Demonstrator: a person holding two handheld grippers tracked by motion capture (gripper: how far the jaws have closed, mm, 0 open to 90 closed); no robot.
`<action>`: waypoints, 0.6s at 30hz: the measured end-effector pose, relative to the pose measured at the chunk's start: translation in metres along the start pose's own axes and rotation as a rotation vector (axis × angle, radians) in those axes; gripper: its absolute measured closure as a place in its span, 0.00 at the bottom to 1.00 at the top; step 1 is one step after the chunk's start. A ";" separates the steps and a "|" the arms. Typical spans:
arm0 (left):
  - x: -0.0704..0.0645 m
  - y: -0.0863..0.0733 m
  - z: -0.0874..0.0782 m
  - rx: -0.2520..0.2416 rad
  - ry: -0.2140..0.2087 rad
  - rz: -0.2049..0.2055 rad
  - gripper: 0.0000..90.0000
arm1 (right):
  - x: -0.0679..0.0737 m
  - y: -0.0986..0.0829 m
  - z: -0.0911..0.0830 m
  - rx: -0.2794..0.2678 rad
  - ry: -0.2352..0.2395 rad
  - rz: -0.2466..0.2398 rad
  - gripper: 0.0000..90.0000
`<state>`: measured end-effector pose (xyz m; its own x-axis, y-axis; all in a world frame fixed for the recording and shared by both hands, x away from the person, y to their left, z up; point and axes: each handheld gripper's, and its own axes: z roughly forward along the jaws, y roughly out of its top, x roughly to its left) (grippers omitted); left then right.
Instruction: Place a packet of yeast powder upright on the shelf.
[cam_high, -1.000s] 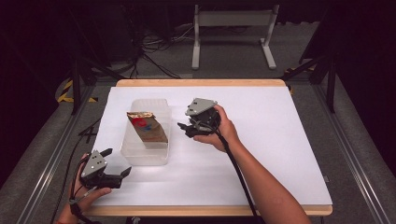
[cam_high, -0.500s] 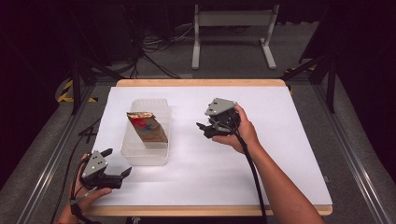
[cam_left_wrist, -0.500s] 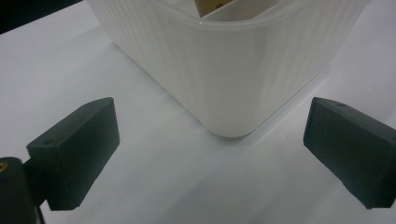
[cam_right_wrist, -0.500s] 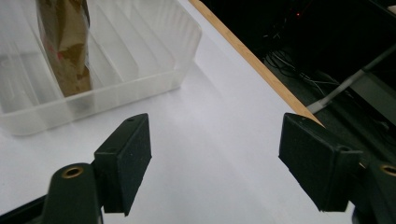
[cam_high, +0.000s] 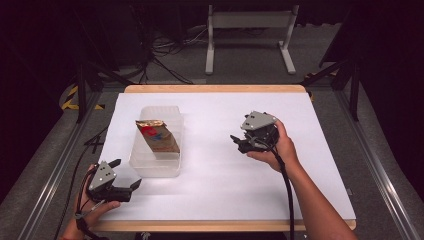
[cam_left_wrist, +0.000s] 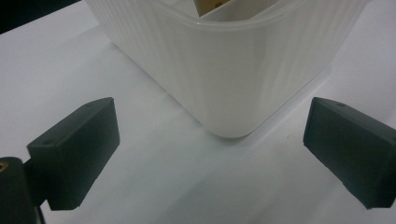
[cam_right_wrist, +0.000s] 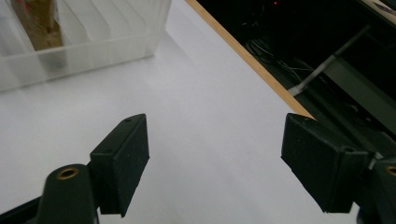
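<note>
- The clear plastic tub (cam_high: 156, 150) sits on the left half of the white counter (cam_high: 215, 190), long side running away from the person.
- There's a brown paper-looking bag (cam_high: 157, 136) standing inside the tub, tilted a bit, with a red and blue print near its top. Can't read what's printed on it.
- Left gripper (cam_high: 131, 185) is down at the near left corner of the counter, held in a hand (cam_high: 97, 207), just beside the tub's near end but not touching it.
- In the left gripper view the jaws are spread wide with nothing between them, and the rounded corner of the tub (cam_left_wrist: 233, 93) is right ahead, close up. You can just catch a sliver of the bag's edge over the rim.
- Right gripper (cam_high: 237, 142) is out in the middle-right of the counter, well apart from the tub, held in the other hand (cam_high: 280, 147) and pointing left toward the tub.
- Its jaws are spread wide too, empty, hovering over bare counter.
- From the right gripper view the tub (cam_right_wrist: 93, 37) is off at the upper left with the bag (cam_right_wrist: 39, 23) blurry through the ribbed wall, and the wooden edge of the counter (cam_right_wrist: 247, 58) runs diagonally past.
</note>
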<state>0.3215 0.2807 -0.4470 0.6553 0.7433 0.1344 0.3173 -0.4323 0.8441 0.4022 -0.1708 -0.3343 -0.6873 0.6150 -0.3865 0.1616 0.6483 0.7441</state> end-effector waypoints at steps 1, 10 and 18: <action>0.000 0.000 0.000 0.001 0.001 0.000 0.05 | 0.000 -0.002 -0.002 0.004 -0.001 0.001 0.26; -0.001 0.000 0.001 0.006 0.002 0.003 0.05 | -0.004 -0.028 -0.019 0.020 -0.056 -0.005 0.26; -0.002 0.001 0.001 0.011 0.003 0.001 0.05 | -0.007 -0.058 -0.029 0.050 -0.082 0.014 0.25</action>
<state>0.3215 0.2785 -0.4474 0.6536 0.7444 0.1367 0.3240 -0.4384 0.8384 0.3775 -0.2257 -0.3589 -0.6248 0.6572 -0.4215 0.2069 0.6599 0.7223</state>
